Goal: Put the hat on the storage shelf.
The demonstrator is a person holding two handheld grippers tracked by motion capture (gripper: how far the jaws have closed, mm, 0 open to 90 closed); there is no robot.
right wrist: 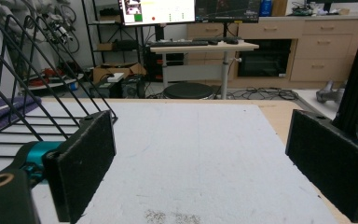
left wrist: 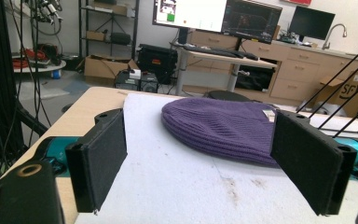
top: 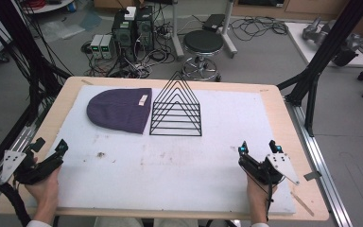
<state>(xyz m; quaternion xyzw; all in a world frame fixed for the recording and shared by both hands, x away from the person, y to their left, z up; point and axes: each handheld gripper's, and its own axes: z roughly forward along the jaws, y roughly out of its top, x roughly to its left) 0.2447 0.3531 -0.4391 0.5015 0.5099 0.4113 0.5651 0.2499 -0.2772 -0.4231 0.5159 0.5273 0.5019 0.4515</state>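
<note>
The left hand-held gripper rests at the lower left of the high view with its jaws spread wide and nothing between them; the right hand-held gripper sits at the lower right, likewise spread and empty. In the left gripper view the purple beanie lies straight ahead between the two black jaws but well apart from them, flat on the white mat, in the upper left part of the high view. Just beside it, to its right in that view, stands a black wire rack with peaked dividers, its edge close to the beanie's cuff. The beanie looks soft, light and limp: ribbed knit that will sag and fold when lifted, not fragile and not slippery against the padded jaws. A pinch on the near rounded edge or on the thicker cuff, where a small pale label sits, would likely give the surest hold. The mat is scuffed and stained and covers a pale wooden tabletop. Beyond lie a grey floor with tangled cables, computer towers, a round stool, and in the gripper views monitors and wooden cabinets.
</note>
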